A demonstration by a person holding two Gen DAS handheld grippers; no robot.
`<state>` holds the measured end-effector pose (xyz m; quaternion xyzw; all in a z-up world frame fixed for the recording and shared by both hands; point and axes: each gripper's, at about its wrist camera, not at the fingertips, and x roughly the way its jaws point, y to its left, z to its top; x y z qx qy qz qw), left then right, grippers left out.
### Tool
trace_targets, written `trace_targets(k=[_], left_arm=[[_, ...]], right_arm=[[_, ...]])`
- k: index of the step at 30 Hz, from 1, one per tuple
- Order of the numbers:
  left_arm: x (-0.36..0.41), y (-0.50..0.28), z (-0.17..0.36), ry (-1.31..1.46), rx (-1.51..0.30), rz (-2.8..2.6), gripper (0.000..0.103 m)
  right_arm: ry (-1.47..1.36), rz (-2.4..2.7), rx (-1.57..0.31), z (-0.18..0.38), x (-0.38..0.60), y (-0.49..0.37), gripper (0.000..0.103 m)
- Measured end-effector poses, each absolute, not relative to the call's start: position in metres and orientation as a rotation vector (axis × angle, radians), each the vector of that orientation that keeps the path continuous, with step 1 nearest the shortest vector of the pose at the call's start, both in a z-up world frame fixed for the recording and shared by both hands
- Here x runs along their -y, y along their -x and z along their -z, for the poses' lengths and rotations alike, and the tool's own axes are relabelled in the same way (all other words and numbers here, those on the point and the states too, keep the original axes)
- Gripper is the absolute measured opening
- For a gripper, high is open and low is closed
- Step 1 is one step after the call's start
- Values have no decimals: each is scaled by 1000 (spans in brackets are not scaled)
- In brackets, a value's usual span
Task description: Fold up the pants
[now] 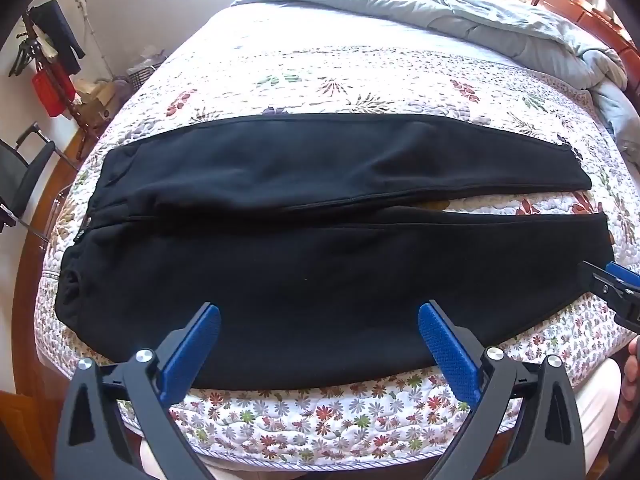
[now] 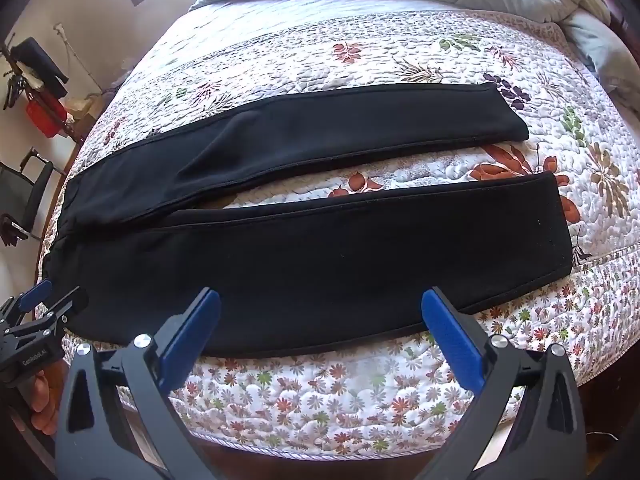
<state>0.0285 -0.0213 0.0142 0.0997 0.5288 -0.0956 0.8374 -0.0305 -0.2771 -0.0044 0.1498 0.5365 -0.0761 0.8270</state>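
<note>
Black pants (image 1: 320, 240) lie flat across the bed, waistband at the left, both legs stretched to the right with a narrow gap between them; they also show in the right wrist view (image 2: 320, 248). My left gripper (image 1: 320, 312) is open and empty, hovering over the near edge of the near leg toward the waist end. My right gripper (image 2: 320, 300) is open and empty over the near leg's near edge, toward the hem. Each gripper shows at the edge of the other's view: the right gripper (image 1: 612, 284) and the left gripper (image 2: 44, 300).
The bed has a floral quilt (image 1: 320, 408) and a bunched pale duvet (image 1: 500, 12) at the far end. A dark chair (image 1: 24, 176) and a coat rack with a red bag (image 1: 52, 88) stand on the left. A wooden headboard (image 1: 580, 8) is at far right.
</note>
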Motion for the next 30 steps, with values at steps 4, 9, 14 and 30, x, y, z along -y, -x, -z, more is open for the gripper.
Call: trace_targets(k=[4,9,14,30], left_arm=[[22,-29,-13,-213,-1122,202,99],[22,-30,-10,-214,-1127,201,99],[22,-31,-9,-214,-1129,199,99],[24,-34,-5,-220,-1133,200,99]], right_arm=[[-326,154,-1143,6,275,33,100],[-339,125,-1141,7,274,31,100],[-316,140,-1141,9,275,29,100],[-295,187,-1150,16,282,28,100]])
